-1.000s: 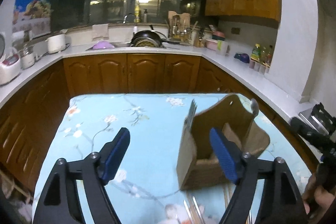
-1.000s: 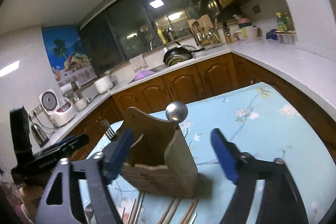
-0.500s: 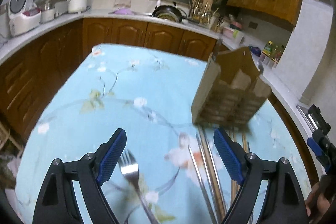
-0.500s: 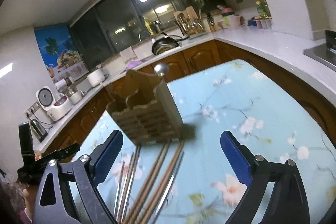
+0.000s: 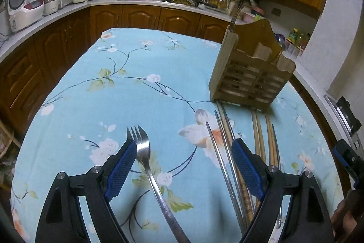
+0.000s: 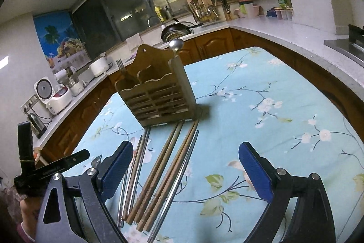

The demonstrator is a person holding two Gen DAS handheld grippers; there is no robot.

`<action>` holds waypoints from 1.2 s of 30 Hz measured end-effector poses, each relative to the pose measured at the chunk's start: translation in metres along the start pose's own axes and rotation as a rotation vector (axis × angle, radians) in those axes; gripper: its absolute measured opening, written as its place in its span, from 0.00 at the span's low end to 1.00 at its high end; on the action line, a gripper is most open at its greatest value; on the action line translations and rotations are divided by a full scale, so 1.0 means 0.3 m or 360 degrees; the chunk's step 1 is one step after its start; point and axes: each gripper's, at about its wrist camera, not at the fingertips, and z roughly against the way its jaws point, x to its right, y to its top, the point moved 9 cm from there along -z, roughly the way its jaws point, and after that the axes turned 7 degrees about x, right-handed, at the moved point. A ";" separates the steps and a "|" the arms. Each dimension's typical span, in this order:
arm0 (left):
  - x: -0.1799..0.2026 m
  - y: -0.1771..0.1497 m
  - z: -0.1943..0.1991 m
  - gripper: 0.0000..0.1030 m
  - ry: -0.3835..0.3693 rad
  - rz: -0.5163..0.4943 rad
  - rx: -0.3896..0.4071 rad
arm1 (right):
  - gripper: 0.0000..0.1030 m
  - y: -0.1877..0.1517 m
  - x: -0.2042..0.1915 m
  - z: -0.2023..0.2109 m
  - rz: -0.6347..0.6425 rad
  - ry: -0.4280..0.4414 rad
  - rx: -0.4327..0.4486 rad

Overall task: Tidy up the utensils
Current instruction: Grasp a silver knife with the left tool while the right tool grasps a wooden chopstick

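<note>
Left gripper: your left gripper (image 5: 184,152) has its blue-padded fingers (image 5: 122,165) spread wide and grasping nothing, hanging over the light blue floral tablecloth (image 5: 113,88).
Fork: the loose silver metal fork (image 5: 145,158) lies flat between your left fingers, its tines just beside the left-hand pad and pointing away from you; whether pad and tines touch cannot be told.
Metal chopsticks: the pair of long silver metal chopsticks (image 5: 221,152) lies just inside your right-hand pad on that gripper, running away toward the holder.
Right gripper: your right gripper (image 6: 185,167) is also released, fingers (image 6: 256,169) wide apart and holding nothing.
Wooden chopsticks: the brown wooden chopsticks (image 6: 168,165) lie side by side on the cloth between your right fingers, nearer the left-hand pad, with one more silver metal chopstick (image 6: 179,177) along their right edge.
Holder: the slatted light wooden utensil holder (image 6: 157,97) stands upright ahead of both fingertip pairs, just beyond the far chopstick tips.
Already stowed: a round silver spoon (image 6: 176,44) sticks up from its right end, a second fork (image 6: 120,65) from its left.
</note>
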 end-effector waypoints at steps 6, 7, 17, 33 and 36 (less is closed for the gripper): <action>0.015 0.002 -0.056 0.81 0.0015 -0.0017 -0.0061 | 0.92 -0.014 -0.010 -0.051 0.0017 -0.0011 -0.0053; 0.018 0.002 -0.068 0.81 0.0019 -0.0026 -0.0076 | 0.90 -0.017 -0.011 -0.059 0.0019 -0.0017 -0.0061; 0.049 0.022 -0.171 0.71 0.0020 -0.0059 -0.0166 | 0.54 -0.059 0.015 -0.192 0.0023 -0.0074 -0.0243; 0.124 0.001 -0.399 0.37 0.0000 -0.0115 -0.0378 | 0.24 -0.062 0.070 -0.445 0.0015 -0.0159 -0.0471; 0.127 -0.011 -0.427 0.32 0.0011 -0.0138 -0.0392 | 0.20 -0.076 0.072 -0.485 0.0060 -0.0183 -0.0519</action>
